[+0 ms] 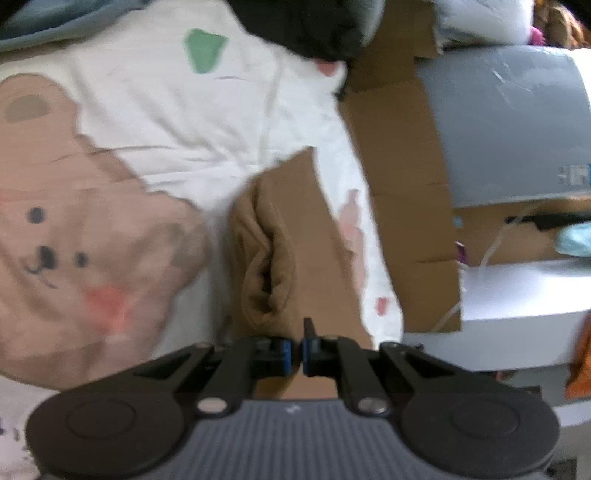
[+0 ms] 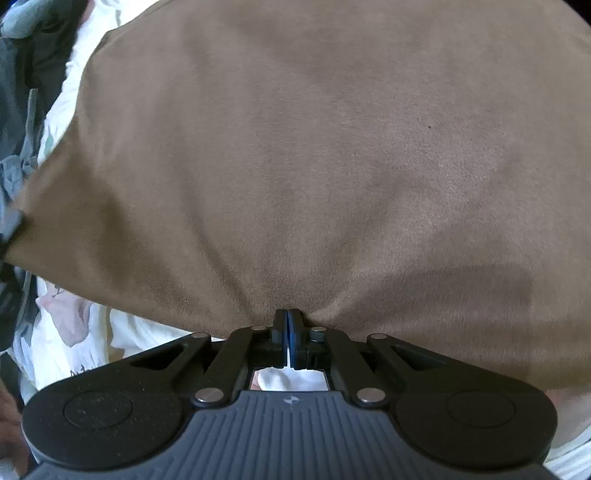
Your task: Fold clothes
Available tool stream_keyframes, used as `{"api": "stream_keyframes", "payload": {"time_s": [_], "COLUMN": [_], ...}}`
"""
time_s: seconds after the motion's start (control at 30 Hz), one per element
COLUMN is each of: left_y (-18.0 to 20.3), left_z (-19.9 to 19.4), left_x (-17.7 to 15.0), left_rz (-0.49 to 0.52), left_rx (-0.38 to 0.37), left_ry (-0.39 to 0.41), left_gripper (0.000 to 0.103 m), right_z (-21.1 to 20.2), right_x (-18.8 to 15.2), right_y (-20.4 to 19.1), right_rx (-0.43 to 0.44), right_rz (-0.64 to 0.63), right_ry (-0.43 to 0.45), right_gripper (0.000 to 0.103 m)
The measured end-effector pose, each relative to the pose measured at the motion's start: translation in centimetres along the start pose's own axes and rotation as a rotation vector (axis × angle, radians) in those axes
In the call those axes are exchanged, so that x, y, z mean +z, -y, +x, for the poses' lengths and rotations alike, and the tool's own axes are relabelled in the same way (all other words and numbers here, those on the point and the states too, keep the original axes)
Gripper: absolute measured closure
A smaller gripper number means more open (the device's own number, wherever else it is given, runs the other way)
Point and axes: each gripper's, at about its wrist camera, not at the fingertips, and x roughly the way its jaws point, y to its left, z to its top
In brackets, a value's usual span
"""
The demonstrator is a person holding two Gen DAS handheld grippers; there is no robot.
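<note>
A brown fleece garment (image 2: 295, 166) fills the right wrist view, spread out and pulled taut from its near edge. My right gripper (image 2: 287, 321) is shut on that edge, with the cloth puckered around the fingertips. In the left wrist view the same brown garment (image 1: 291, 236) hangs as a narrow bunched strip above a white bedsheet with a bear print (image 1: 110, 192). My left gripper (image 1: 300, 349) is shut on the garment's near end, with cloth running between the jaws.
Cardboard boxes (image 1: 399, 177), a grey plastic bag (image 1: 509, 125) and a white surface (image 1: 517, 306) stand to the right of the bed. Dark clothes (image 1: 306, 26) lie at the far end. Grey and dark garments (image 2: 14, 155) are piled at the left.
</note>
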Motion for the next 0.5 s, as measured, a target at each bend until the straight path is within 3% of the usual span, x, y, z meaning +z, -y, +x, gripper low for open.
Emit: {"api": "stream_keyframes", "payload": {"time_s": [0.23,0.5], "left_y": [2.7,3.6], "left_z": [-0.6,0.1], "left_x": [0.3,0.6], "left_rz": [-0.013,0.024], "left_rx": [-0.107,-0.114], "left_ry": [-0.046,-0.059], "left_gripper": [0.098,0.098], "right_z": [0.6,1.2], "right_x": [0.4,1.2], "right_y": [-0.3,-1.7], "right_rx": [-0.019,-0.059], "right_rz": [0.023,0.046], "right_ry": [-0.007,-0.037], "right_gripper": [0.098,0.100]}}
